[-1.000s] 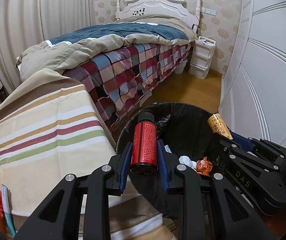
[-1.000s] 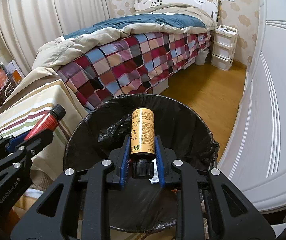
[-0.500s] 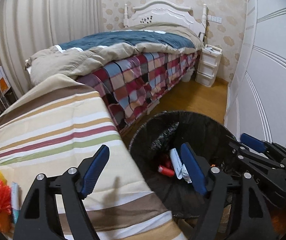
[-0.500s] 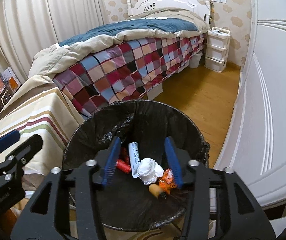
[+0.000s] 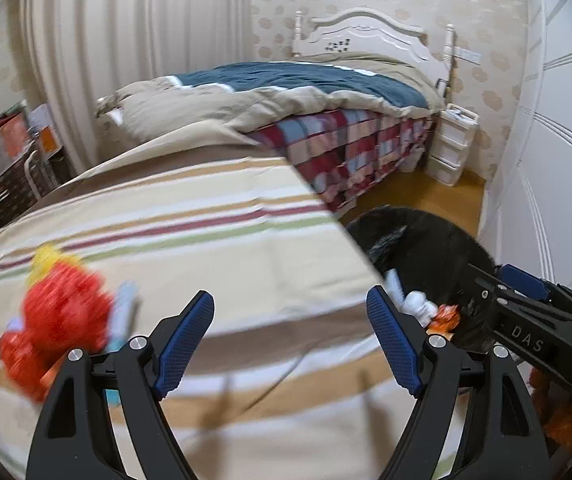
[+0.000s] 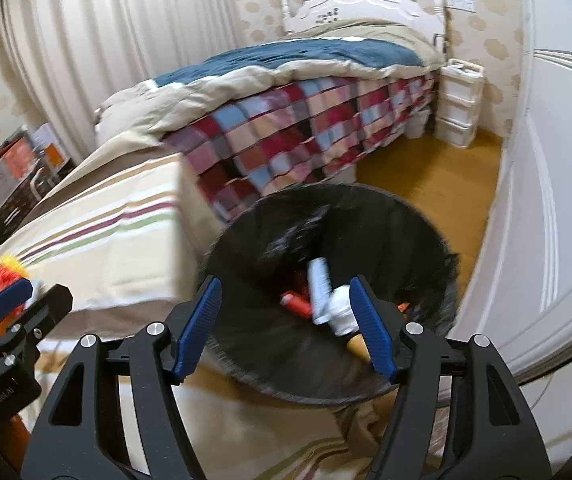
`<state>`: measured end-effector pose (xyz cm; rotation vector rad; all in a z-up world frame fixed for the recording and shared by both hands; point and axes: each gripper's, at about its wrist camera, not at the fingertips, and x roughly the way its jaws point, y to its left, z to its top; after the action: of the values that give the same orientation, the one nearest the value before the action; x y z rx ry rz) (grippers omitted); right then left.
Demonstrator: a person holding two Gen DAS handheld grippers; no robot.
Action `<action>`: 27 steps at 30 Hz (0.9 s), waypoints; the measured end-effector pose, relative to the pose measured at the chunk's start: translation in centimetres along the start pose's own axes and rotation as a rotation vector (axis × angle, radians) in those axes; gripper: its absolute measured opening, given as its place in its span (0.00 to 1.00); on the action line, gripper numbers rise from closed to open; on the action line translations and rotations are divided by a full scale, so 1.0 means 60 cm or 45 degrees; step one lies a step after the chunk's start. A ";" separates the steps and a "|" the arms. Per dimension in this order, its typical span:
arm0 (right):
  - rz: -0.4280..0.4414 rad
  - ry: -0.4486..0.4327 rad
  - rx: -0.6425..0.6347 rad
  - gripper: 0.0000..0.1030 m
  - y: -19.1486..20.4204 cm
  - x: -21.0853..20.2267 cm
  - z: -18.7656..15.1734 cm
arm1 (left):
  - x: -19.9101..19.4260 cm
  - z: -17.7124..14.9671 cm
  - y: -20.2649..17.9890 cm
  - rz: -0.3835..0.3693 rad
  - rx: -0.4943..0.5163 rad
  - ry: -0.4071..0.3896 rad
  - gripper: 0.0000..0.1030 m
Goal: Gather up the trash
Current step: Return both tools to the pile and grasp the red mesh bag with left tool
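Claws first — left claw [image 5: 287,344] spread wide and empty, blue pads [image 5: 184,344] well apart, pointing over the striped surface [image 5: 206,248]. Right claw [image 6: 286,324] equally wide, nothing between its pads, hanging over the mouth of the black-lined bin [image 6: 425,248].

Step in hand, as judged: fetching the next piece of trash from the surface. Nearest candidate is the red crumpled wrapper [image 5: 60,316], left of the left claw, with a yellow bit [image 5: 48,256] behind it and a pale blue item [image 5: 124,304] touching its right side — all blurred, so edges are unsure. Doing it well likely means swinging the left claw leftward, keeping it wide until the pads straddle one piece only, then closing on the bulk of the wrapper rather than a loose corner. The cloth may snag if the tips dig in.

Count inside the bin, right wrist view: one red bottle [image 6: 297,304], one white tube [image 6: 319,288], one white crumpled wad [image 6: 341,312], one tan bottle end [image 6: 357,344], one orange scrap [image 6: 402,305] barely showing. On the surface: three pieces, possibly more hidden beneath.

Bin stands on the floor just beside the surface's corner, bed [image 6: 286,80] beyond.
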<state>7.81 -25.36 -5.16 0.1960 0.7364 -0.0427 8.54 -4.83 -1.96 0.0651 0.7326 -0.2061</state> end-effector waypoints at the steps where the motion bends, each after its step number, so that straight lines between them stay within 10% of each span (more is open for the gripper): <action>1: 0.015 0.006 -0.008 0.63 0.009 -0.001 -0.003 | -0.008 -0.009 0.012 0.012 -0.014 0.005 0.76; 27: 0.183 0.171 -0.356 0.67 0.289 0.028 -0.060 | -0.094 -0.126 0.281 0.249 -0.408 0.049 0.76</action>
<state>8.54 -7.60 -6.06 -0.0158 0.8516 0.2111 3.02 13.55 -3.99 -0.1642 0.7846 0.1007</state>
